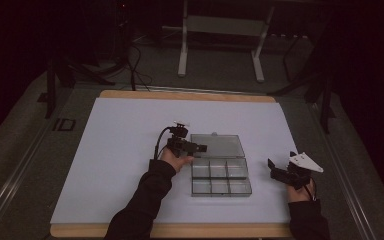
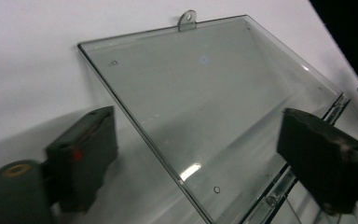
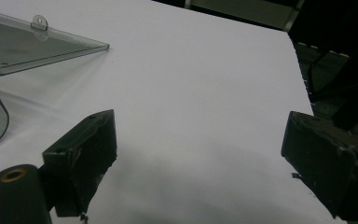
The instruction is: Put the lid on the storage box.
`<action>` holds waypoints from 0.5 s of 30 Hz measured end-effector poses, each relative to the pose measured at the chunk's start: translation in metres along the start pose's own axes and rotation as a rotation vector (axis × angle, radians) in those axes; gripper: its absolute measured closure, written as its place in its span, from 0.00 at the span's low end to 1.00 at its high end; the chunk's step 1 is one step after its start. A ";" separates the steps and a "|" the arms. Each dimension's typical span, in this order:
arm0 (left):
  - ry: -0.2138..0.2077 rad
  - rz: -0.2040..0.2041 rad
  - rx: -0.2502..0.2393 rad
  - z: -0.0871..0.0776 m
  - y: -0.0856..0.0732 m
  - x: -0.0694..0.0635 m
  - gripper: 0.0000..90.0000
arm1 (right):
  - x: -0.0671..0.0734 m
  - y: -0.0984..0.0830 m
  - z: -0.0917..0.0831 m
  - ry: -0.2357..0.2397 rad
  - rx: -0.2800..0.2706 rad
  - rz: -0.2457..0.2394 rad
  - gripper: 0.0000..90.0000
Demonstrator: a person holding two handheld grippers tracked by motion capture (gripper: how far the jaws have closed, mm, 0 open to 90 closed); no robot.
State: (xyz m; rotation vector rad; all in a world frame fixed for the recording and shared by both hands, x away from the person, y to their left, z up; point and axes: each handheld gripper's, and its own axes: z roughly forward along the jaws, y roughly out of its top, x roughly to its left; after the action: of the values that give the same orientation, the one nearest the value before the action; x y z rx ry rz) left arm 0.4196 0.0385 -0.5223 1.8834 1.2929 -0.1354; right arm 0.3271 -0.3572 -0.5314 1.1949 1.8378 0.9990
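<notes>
Distance decides it: the clear plastic box [image 1: 220, 170] lies a little right of the middle of the white table top [image 1: 120, 150], toward its near edge, with its lid [image 1: 217, 145] swung fully open and lying flat toward the far edge, long axis running left to right. The left gripper [image 1: 195, 148] hovers at the lid's left end, pointing along that axis, so it is much the nearer. In the left gripper view its jaws stand wide apart, one out over bare table, the other over the lid [image 2: 205, 107] near the hinge, gripping nothing. The right gripper [image 1: 280, 172] sits near the table's right edge, apart from the box, jaws equally wide and empty over bare table.
</notes>
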 end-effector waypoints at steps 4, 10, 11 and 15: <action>-0.031 -0.016 0.023 0.003 -0.002 0.003 0.21 | 0.000 0.000 0.000 0.000 0.000 -0.002 0.11; -0.081 -0.032 0.037 0.004 -0.002 0.008 0.36 | 0.000 0.000 0.000 -0.002 0.001 -0.002 0.11; -0.105 -0.048 0.040 0.004 -0.002 0.010 0.38 | 0.000 0.000 0.000 -0.002 0.001 -0.002 0.11; -0.144 -0.060 0.030 0.002 -0.003 0.013 0.45 | 0.000 0.000 0.000 -0.005 0.004 -0.001 0.11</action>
State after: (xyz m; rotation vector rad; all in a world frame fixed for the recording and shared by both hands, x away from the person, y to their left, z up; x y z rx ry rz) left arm 0.4241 0.0471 -0.5319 1.8250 1.2558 -0.3171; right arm 0.3274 -0.3568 -0.5315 1.1979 1.8372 0.9912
